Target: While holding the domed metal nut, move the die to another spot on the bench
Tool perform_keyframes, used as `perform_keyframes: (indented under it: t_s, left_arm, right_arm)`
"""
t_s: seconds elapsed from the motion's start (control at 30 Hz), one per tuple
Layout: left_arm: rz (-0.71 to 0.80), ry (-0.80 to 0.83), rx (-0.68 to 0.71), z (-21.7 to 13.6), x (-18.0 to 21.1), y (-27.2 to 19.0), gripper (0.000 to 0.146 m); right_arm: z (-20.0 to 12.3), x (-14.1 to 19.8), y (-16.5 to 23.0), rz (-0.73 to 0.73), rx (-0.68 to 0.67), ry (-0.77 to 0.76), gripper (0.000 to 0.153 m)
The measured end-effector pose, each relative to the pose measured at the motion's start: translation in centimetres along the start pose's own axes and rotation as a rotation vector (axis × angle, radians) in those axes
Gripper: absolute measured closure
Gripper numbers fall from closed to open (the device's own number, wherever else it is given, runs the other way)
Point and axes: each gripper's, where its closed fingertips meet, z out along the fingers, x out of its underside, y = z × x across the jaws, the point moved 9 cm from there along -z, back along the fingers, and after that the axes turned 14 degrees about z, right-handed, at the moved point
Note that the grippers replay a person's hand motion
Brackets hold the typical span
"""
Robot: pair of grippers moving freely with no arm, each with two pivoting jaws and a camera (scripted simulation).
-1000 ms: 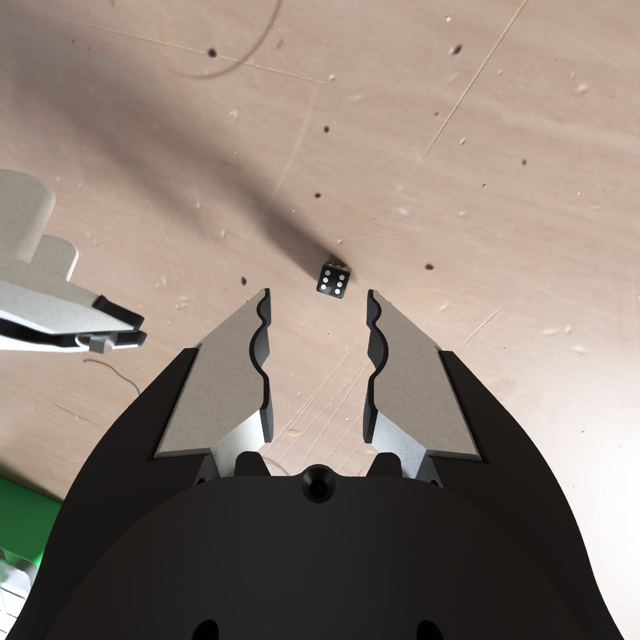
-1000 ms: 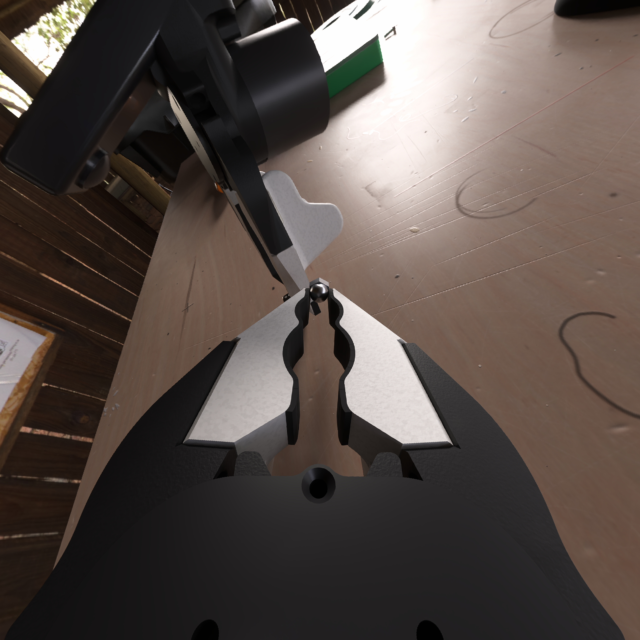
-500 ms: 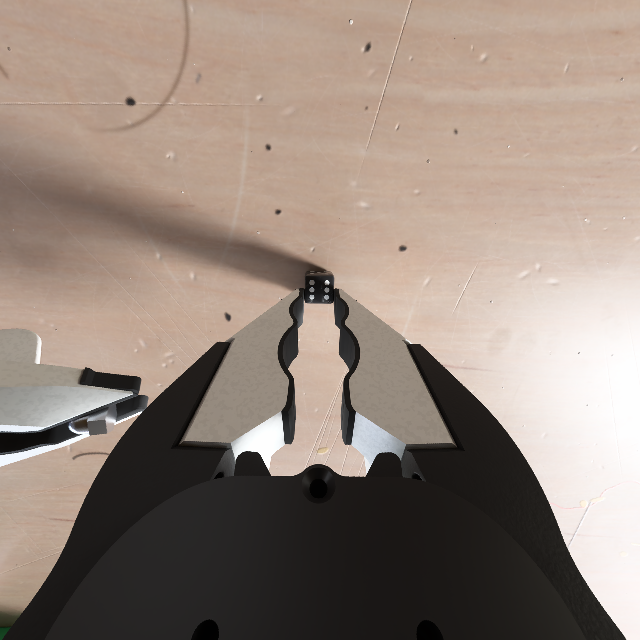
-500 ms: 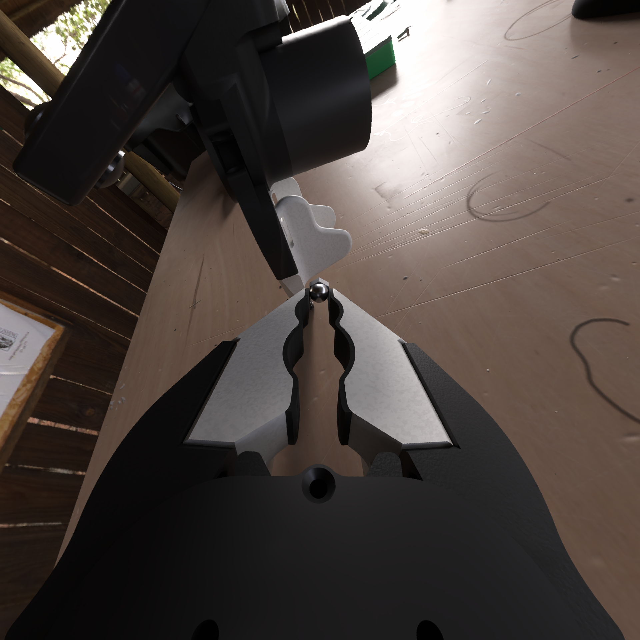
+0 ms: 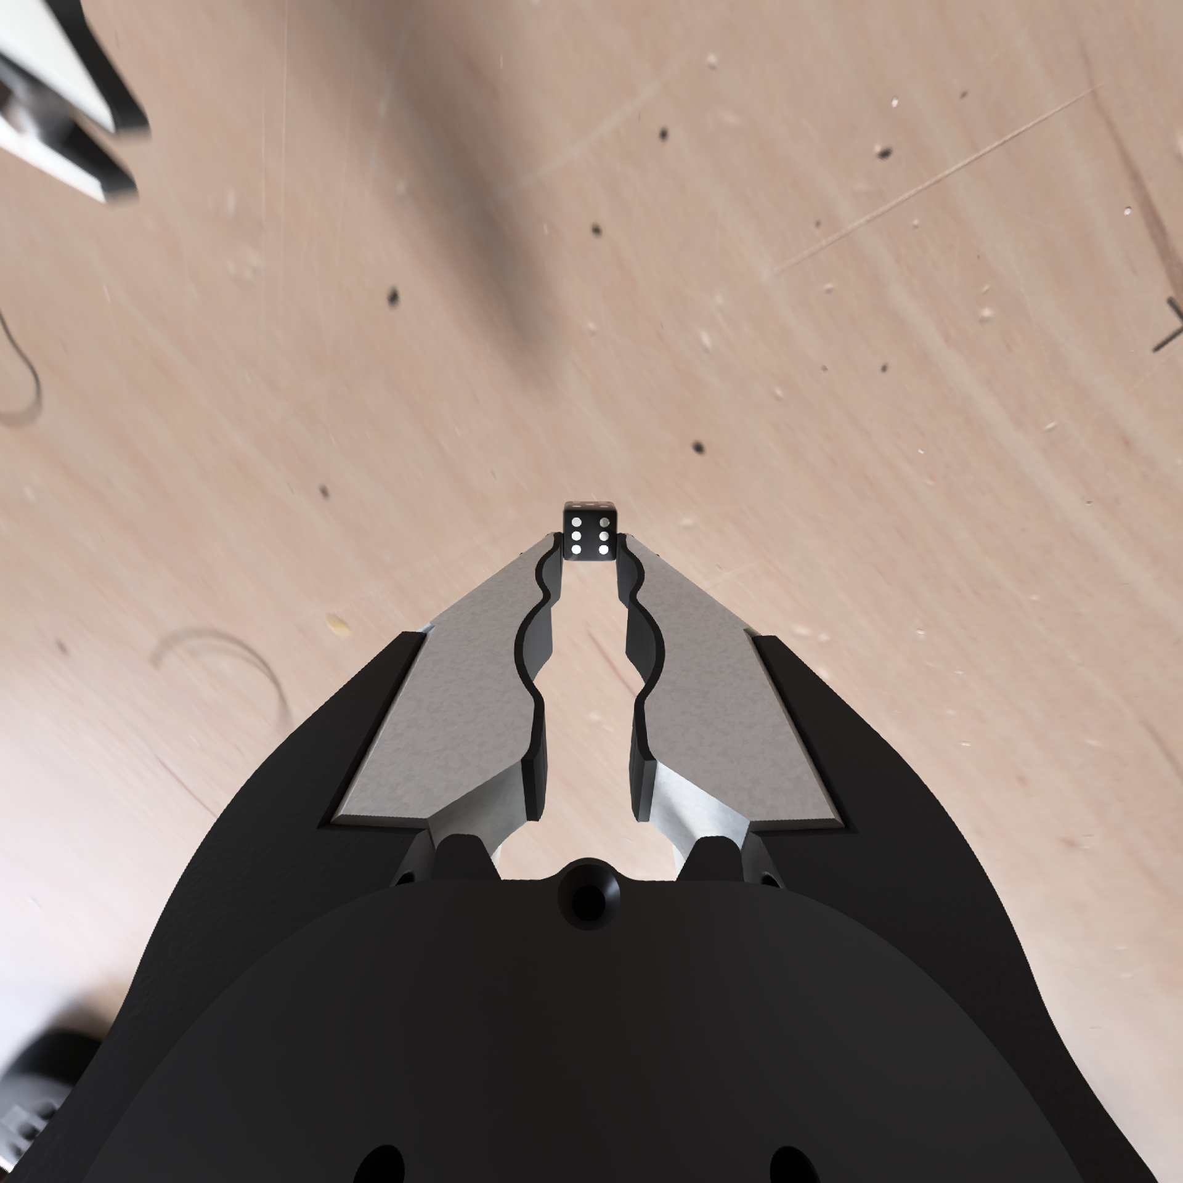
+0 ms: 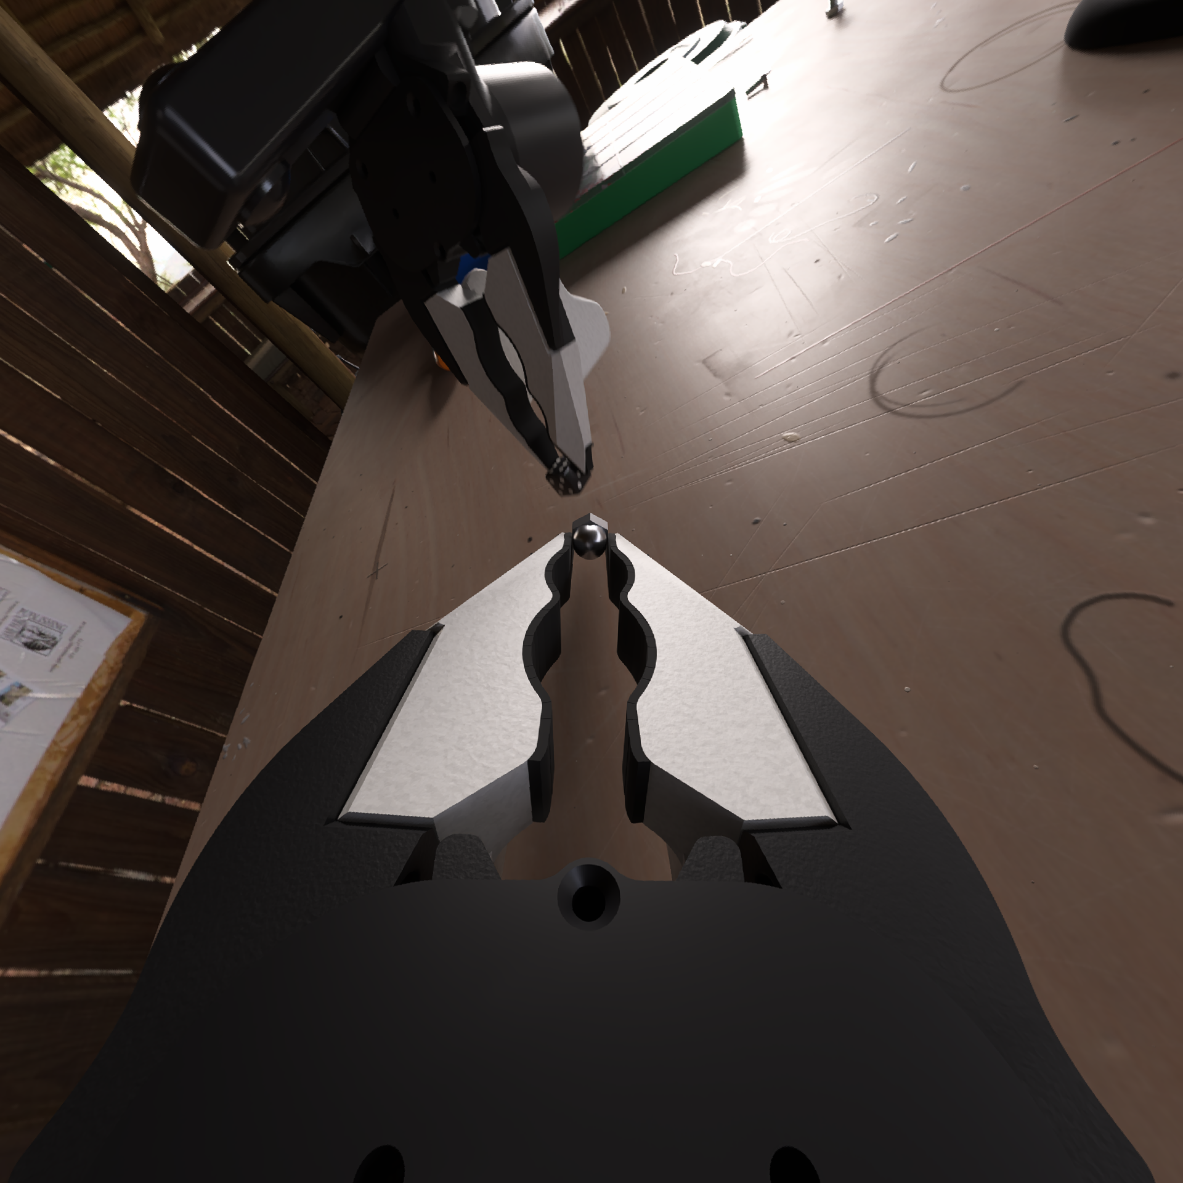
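My left gripper (image 5: pixel 590 544) is shut on the small black die (image 5: pixel 590 530) with white pips, held at the fingertips above the wooden bench (image 5: pixel 832 448). The right wrist view shows that gripper (image 6: pixel 570 464) from the front, with the die (image 6: pixel 564 479) lifted off the bench. My right gripper (image 6: pixel 589 544) is shut on the domed metal nut (image 6: pixel 589 538), a shiny dome with a hex base, held just below and in front of the die. The right gripper's fingertips (image 5: pixel 96 128) show at the top left of the left wrist view.
A green-edged block with a white top (image 6: pixel 659 166) lies far back on the bench. A dark rounded object (image 6: pixel 1126 25) sits at the far right. A wooden slat wall (image 6: pixel 128 384) with a framed board (image 6: pixel 57 678) runs along the bench's left edge. Dark scribbles mark the surface.
My left gripper closed on the die and lifted it off the bench, swinging away from the right gripper. The right gripper kept its hold on the nut.
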Motion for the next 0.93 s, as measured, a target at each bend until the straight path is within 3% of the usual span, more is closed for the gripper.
perform_keyframes:
  t_s: [0.07, 0.23, 0.4, 0.47, 0.53, 0.63, 0.87, 0.93]
  left_arm:
    - [-0.048, 0.027, -0.029, -0.4, 1.0, -1.9, 0.13]
    - [0.115, 0.105, 0.017, -0.3, 2.9, -5.2, 0.13]
    - [0.197, 0.144, 0.083, -0.3, 3.5, -4.9, 0.13]
    - [0.143, 0.16, 0.086, -0.5, 3.9, -4.5, 0.104]
    - [0.042, 0.14, 0.067, -1.3, 4.2, -4.2, 0.092]
    - [-0.187, 0.058, -0.103, -3.0, 4.5, -4.6, 0.091]
    - [-1.001, -0.06, -0.615, -1.9, 3.1, -7.2, 0.092]
    - [-1.169, -0.08, -0.677, -0.8, 2.3, -7.4, 0.092]
  right_arm:
    - [0.2, 0.0, 0.0, 0.0, 0.009, 0.016, 0.143]
    - [0.8, 0.2, -0.1, 0.001, 0.033, 0.072, 0.143]
    - [0.9, 0.3, -0.1, -0.012, 0.071, 0.077, 0.143]
    - [0.9, 0.2, -0.1, -0.007, 0.07, 0.077, 0.143]
    - [0.8, 0.2, -0.2, -0.001, 0.06, 0.068, 0.143]
    - [0.6, 0.1, -0.2, 0.012, 0.038, 0.055, 0.143]
    - [0.6, 0.1, -0.3, 0.028, 0.016, 0.055, 0.143]
    - [0.7, 0.1, -0.3, 0.027, 0.021, 0.063, 0.143]
